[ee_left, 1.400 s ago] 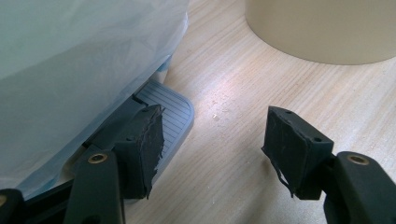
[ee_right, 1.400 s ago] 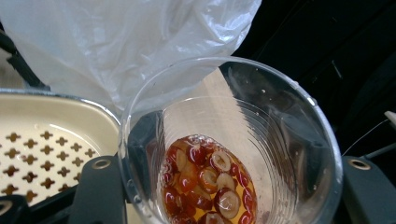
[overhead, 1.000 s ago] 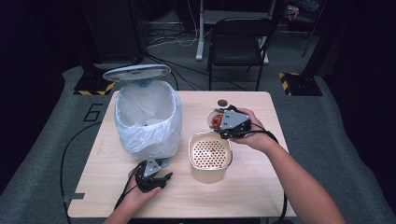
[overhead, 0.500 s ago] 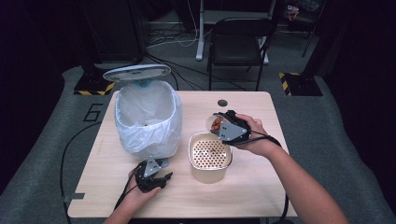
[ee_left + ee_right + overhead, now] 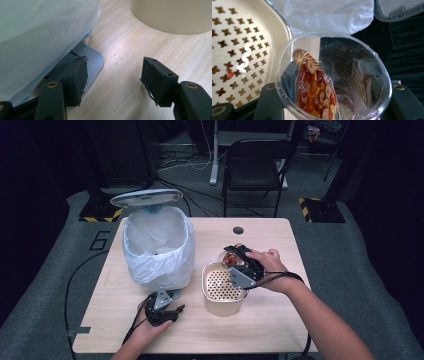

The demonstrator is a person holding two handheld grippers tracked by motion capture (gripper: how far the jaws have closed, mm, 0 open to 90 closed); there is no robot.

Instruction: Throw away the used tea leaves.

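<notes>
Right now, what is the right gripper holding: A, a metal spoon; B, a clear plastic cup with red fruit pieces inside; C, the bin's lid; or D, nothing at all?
B: in the right gripper view, the right gripper has its jaws on either side of the clear plastic cup, which holds red fruit pieces, tipped beside the perforated strainer bowl.

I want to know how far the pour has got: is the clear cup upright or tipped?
Tipped. The clear cup lies nearly sideways in the right gripper, its contents slid toward the rim beside the perforated strainer.
</notes>
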